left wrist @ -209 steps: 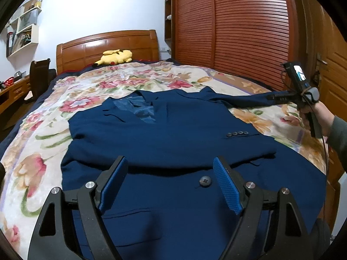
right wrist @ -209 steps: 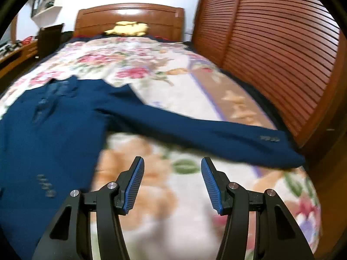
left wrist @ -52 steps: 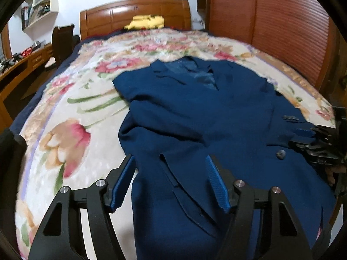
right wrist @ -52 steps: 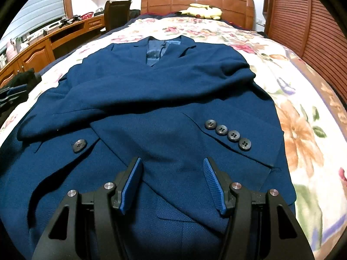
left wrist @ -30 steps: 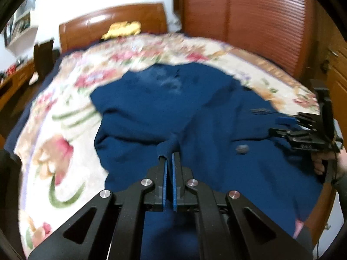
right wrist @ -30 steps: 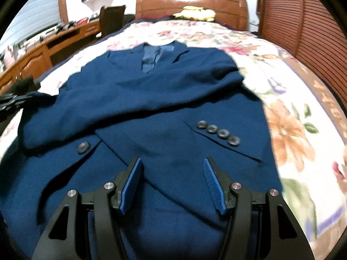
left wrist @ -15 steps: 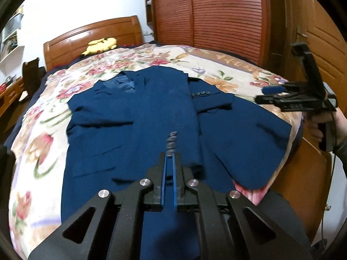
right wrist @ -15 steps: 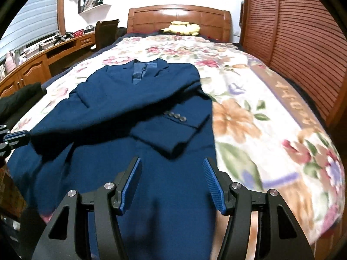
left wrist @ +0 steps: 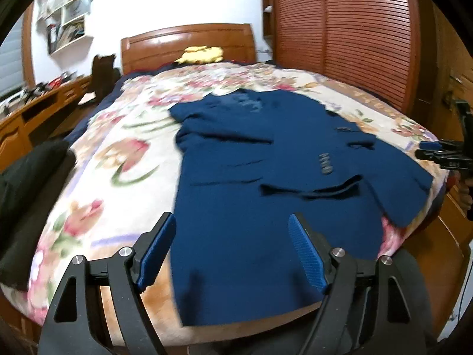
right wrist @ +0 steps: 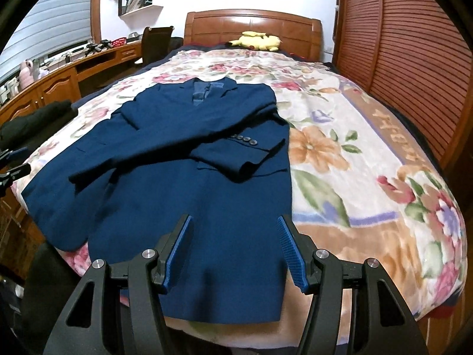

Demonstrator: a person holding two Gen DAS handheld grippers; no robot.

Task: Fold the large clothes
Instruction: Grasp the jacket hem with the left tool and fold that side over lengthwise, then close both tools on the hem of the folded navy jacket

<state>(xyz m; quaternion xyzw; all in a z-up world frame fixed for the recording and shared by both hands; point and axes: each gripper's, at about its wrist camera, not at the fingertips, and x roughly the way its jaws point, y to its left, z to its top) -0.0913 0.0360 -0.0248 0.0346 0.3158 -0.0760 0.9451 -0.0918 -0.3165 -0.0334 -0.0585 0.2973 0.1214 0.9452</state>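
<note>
A navy suit jacket (left wrist: 266,183) (right wrist: 192,165) lies face up on the flowered bed, collar toward the headboard and hem at the foot edge. Both sleeves are folded across its front; the upper one shows a row of cuff buttons (right wrist: 245,140) (left wrist: 325,164). My left gripper (left wrist: 231,218) hovers over the hem, its jaws opening with nothing between them. My right gripper (right wrist: 234,219) stands open over the hem too, holding nothing. Each gripper shows at the edge of the other's view: the right gripper (left wrist: 443,156) and the left gripper (right wrist: 11,162).
The flowered blanket (right wrist: 369,177) covers the bed, with a yellow plush toy (right wrist: 257,41) by the wooden headboard (right wrist: 251,26). Slatted wardrobe doors (right wrist: 414,59) run along the right. A desk (right wrist: 59,80) and a dark garment (left wrist: 32,183) are at the left.
The left gripper, shut on a sleeve cuff, carried it across the jacket, then let go and opened. Both grippers drew back toward the foot of the bed.
</note>
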